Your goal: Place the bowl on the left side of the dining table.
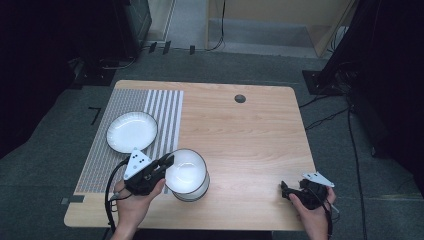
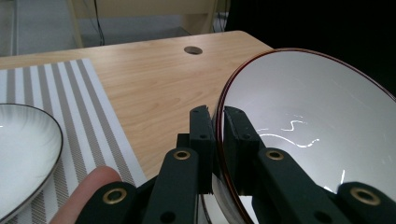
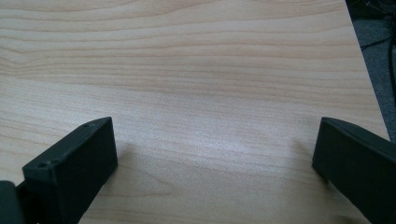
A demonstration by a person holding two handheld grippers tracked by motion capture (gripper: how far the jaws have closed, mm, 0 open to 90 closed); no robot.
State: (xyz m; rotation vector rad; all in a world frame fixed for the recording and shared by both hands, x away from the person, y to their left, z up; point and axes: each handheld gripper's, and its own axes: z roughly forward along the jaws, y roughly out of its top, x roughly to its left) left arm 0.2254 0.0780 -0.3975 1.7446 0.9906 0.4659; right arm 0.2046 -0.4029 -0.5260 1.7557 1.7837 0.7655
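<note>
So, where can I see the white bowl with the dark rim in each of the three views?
High view: the bowl is at lower centre, its rim pinched by the left gripper.
Left gripper view: it is at the right, its rim between the fingers.
Right gripper view: the bowl is not in it.
Shared landmark: the round hole in the table.

A white plate (image 1: 132, 131) lies on a striped mat (image 1: 165, 107). The mat covers the left part of the table (image 1: 245, 140).
</note>
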